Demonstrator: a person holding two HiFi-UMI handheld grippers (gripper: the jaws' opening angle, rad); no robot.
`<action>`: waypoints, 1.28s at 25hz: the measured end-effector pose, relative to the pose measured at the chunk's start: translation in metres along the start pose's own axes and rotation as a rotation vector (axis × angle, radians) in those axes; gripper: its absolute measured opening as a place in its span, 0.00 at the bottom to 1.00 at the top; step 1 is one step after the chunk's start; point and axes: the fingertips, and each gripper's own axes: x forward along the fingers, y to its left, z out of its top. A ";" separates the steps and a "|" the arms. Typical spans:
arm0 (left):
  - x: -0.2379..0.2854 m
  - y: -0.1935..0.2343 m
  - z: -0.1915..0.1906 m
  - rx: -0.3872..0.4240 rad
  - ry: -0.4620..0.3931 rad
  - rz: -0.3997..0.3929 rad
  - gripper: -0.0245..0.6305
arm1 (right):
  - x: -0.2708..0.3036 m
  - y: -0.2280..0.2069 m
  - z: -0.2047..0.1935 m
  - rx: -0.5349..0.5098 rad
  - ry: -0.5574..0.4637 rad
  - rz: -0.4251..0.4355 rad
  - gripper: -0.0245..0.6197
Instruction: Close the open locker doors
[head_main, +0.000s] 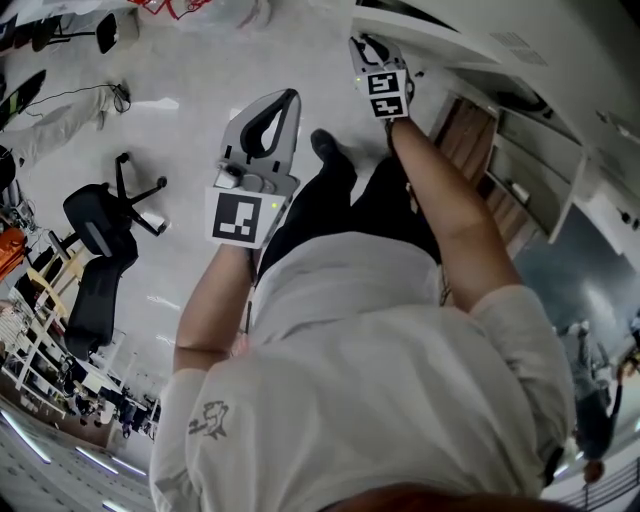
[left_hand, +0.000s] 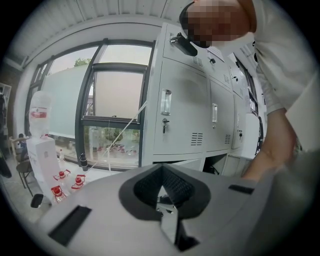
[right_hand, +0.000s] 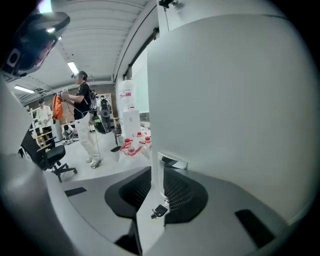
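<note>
The right gripper (right_hand: 160, 172) clamps the handle edge of a pale grey metal locker door (right_hand: 230, 100), which fills that view, its top cut off, hiding the locker behind. The left gripper (left_hand: 162, 172), jaws together and empty, faces the grey steel locker bank (left_hand: 182, 105), partly covering its open lowest compartments

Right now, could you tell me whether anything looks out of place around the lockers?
One locker door stands open, its edge between the jaws of the right claw, what looks like a key left in its lock. In the left gripper view a lower compartment gapes open while the upper doors are shut.
</note>
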 end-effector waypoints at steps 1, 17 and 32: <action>0.000 0.002 0.001 -0.002 0.000 0.003 0.04 | 0.003 -0.004 0.002 0.012 0.001 -0.011 0.15; 0.012 0.008 0.003 -0.009 0.012 0.001 0.04 | 0.035 -0.032 0.020 0.032 0.036 -0.025 0.04; 0.007 0.005 0.003 -0.002 0.021 0.008 0.04 | 0.024 -0.033 0.021 0.021 0.035 -0.003 0.05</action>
